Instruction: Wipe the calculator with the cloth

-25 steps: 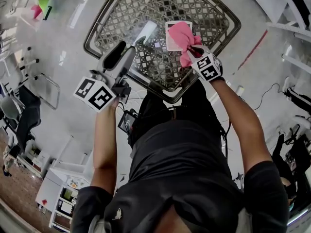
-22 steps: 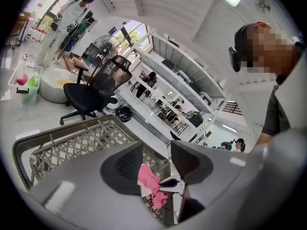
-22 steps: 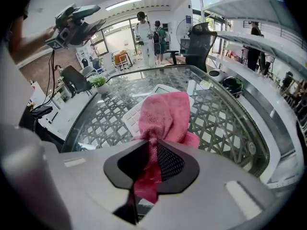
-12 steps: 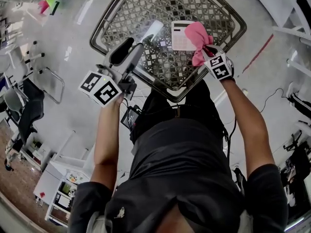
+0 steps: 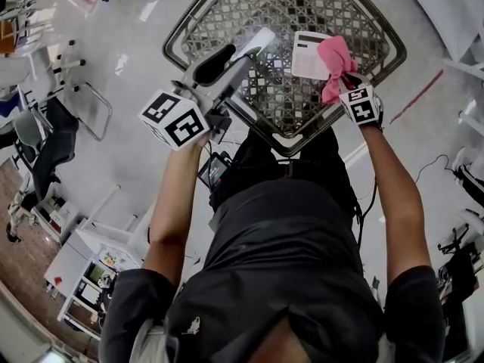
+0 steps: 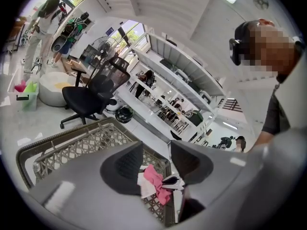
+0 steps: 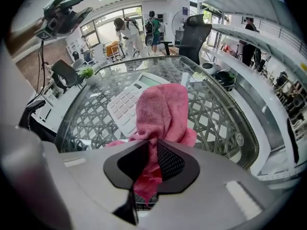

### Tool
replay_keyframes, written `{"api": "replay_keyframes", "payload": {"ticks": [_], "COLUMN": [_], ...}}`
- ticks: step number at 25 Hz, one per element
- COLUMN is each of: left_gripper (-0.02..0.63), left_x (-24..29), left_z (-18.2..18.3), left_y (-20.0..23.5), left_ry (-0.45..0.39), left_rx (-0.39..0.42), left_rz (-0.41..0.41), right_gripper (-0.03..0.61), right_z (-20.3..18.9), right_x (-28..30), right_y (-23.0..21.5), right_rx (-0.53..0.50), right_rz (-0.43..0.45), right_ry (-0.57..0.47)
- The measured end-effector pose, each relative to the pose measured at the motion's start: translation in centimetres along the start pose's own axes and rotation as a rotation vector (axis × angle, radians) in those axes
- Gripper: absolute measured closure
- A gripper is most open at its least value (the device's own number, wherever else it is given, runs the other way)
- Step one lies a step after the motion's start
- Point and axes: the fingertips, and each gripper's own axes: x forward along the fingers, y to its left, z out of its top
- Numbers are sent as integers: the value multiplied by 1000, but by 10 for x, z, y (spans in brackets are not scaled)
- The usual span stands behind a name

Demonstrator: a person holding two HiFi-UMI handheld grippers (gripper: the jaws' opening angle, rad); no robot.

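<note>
A white calculator (image 5: 307,54) lies flat on the glass-topped lattice table (image 5: 181,32). A pink cloth (image 5: 336,60) is draped over the calculator's right part, and my right gripper (image 5: 338,82) is shut on it, pointing steeply down. In the right gripper view the cloth (image 7: 160,110) bunches between the jaws of that gripper (image 7: 152,159) and covers the near side of the calculator (image 7: 125,105). My left gripper (image 5: 236,54) hovers over the table's left half, open with nothing in it. The left gripper view shows its jaws (image 6: 157,159) apart, with the cloth (image 6: 156,177) beyond them.
The table rim (image 7: 240,123) curves close on the right. A black office chair (image 6: 91,97) stands beyond the table's far side, and another chair (image 5: 45,153) stands on the floor to the left. Shelving (image 6: 163,87) and several people are in the background.
The right gripper has dragged the cloth toward the calculator's right side, baring more of its keys and display. The left gripper keeps its place over the table.
</note>
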Motion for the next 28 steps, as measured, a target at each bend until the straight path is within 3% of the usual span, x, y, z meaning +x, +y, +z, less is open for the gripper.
{"api": "replay_keyframes", "payload": {"ticks": [11, 16, 28], "left_gripper": [377, 378, 379], "left_x": [-11, -13, -19], "left_z": [12, 21, 47], "left_y": [4, 3, 0], "left_ry": [-16, -21, -44], "left_rx": [13, 19, 43], "left_rz": [-11, -23, -57], "right_gripper": [524, 494, 492], "right_z": [9, 21, 83], "right_x": [-8, -25, -88], "right_y": [-7, -18, -35], "right_rx": [35, 64, 128], "right_rz": [-6, -46, -123], "right_ry": [41, 9, -160]}}
